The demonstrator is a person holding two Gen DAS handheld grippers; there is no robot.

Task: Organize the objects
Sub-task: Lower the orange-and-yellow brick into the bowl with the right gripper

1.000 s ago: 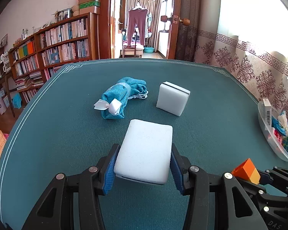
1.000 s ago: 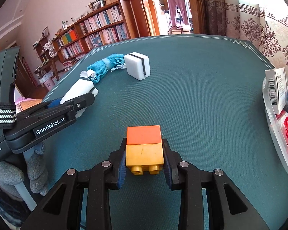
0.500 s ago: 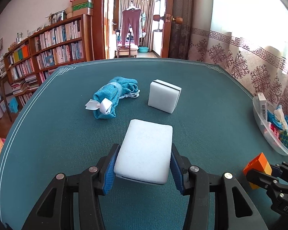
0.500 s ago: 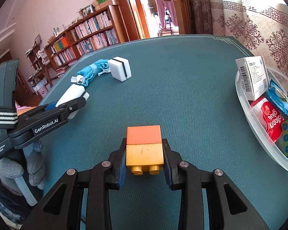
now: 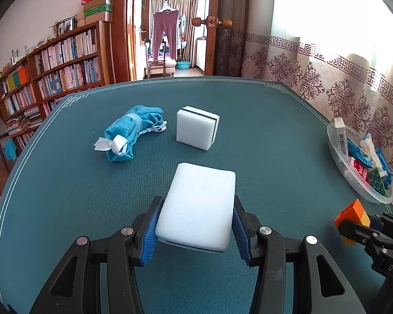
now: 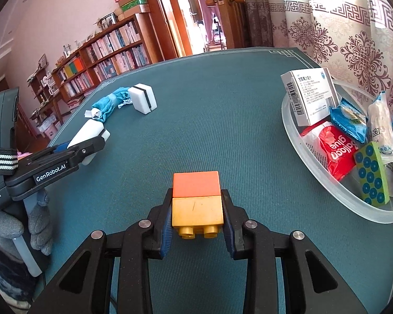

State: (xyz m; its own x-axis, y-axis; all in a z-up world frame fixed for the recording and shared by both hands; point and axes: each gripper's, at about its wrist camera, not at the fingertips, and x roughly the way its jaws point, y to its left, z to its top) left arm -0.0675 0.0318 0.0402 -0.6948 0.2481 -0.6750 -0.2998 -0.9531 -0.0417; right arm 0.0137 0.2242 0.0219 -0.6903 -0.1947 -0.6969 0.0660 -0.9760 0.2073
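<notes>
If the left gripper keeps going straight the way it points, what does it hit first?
Most likely the white sponge block standing on the table just ahead of the held sponge; depth is uncertain.

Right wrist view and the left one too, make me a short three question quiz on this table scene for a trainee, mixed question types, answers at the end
1. True or false: the right gripper is shut on a toy brick.
2. What does the left gripper hold? A) rolled towel B) white sponge C) medicine box
3. Fill in: the medicine box stands in the clear ____ at the table's right edge.

Key
1. True; its orange and yellow halves sit between the pads.
2. B, the white sponge. The rolled towel lies on the table, beside a second sponge.
3. Tray.
</notes>
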